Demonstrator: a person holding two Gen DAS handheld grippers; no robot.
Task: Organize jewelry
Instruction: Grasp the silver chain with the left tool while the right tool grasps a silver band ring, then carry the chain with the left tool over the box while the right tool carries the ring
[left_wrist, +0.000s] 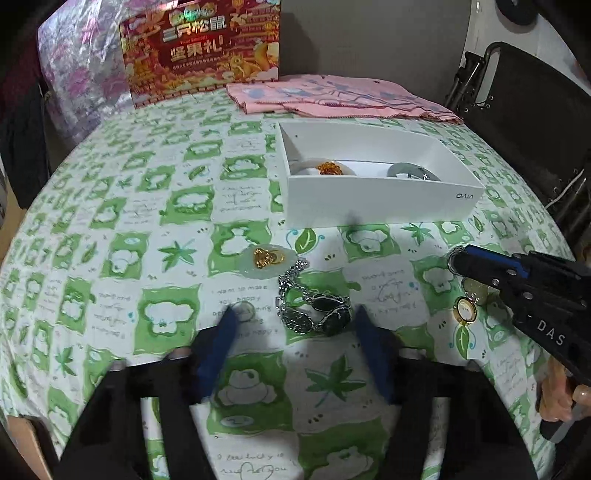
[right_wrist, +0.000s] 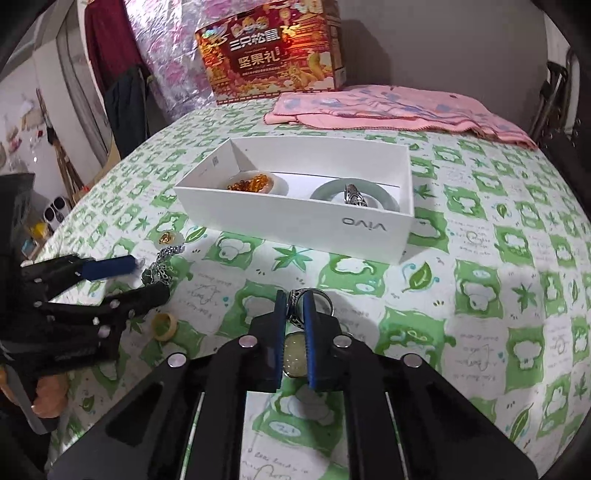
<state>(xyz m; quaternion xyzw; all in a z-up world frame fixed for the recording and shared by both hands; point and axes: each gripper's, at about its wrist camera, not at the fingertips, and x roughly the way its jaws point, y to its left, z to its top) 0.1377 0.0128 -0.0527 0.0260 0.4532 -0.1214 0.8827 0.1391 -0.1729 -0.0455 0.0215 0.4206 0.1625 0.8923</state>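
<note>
Silver, carved and chunky, the ring (right_wrist: 308, 301) sits pinched between the blue pads of my right gripper (right_wrist: 295, 306), jaws closed on its band just above the cloth; only the right wrist view shows this grip, along with a pale yellow disc (right_wrist: 294, 360) lying under the fingers. My left wrist view shows that gripper only from the side, the ring a bright glint at its tip (left_wrist: 455, 254). My left gripper (left_wrist: 293, 315) hangs spread wide and holds nothing, and directly ahead of its tips lies a silver chain bracelet with dark oval stones (left_wrist: 314, 308). Just beyond that is a pale jade pendant with a gold figure (left_wrist: 266, 260), and off to the right a small gold-rimmed round piece (left_wrist: 464, 311). Farther ahead stands a white cardboard box (left_wrist: 380, 201) printed "vivo", upside down to me; inside it I see amber beads (right_wrist: 251, 183) on a white bangle and a pale grey-green bangle (right_wrist: 321, 190). The tablecloth (left_wrist: 147, 221) is green-and-white check with handwriting, "I want to make you happy". Beyond are a folded pink cloth (left_wrist: 332, 96) and a red gift box with Chinese lettering (left_wrist: 201, 48).
</note>
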